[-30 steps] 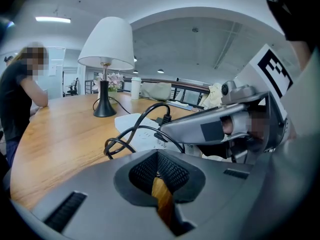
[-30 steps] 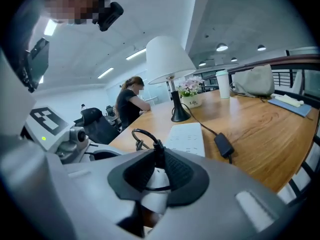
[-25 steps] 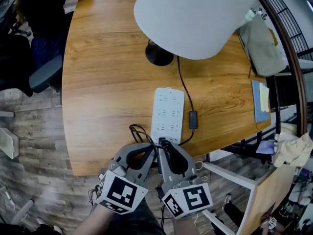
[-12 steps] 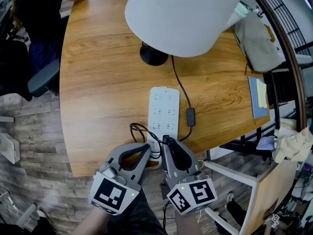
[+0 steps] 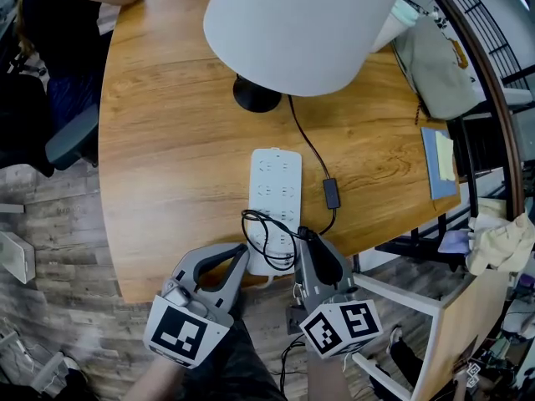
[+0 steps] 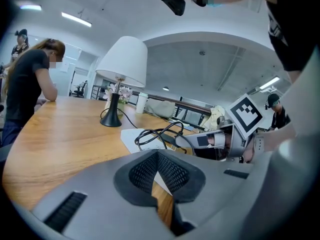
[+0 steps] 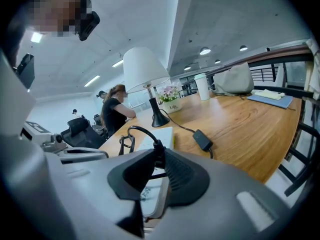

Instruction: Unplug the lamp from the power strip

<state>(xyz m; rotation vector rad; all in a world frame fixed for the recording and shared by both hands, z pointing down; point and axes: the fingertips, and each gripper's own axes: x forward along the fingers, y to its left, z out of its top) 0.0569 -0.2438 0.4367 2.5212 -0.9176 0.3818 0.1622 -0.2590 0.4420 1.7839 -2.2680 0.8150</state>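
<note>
The lamp (image 5: 292,23) stands at the top centre of the head view on a wooden table (image 5: 167,157), its black base (image 5: 257,94) just below the shade. Its cord (image 5: 305,140) runs down and to the right, through an inline switch (image 5: 332,194), then curls back left. The white strip (image 5: 276,182) lies lengthwise in the middle of the frame, its near end at the table's lower edge, with a loose loop (image 5: 266,230) of black cord lying across that end. The right gripper (image 5: 308,239), at lower centre, is clamped on the plug (image 7: 158,146), which sits between its pads in the right gripper view with the cord arching up out of it. In the head view the plug lies just off the strip's lower right side (its prongs are hidden, so I cannot tell whether they are fully out). The left gripper (image 5: 241,251), lower left, has its jaws together with nothing between them. Its tips are at the strip's lower left corner, and contact is unclear.
</note>
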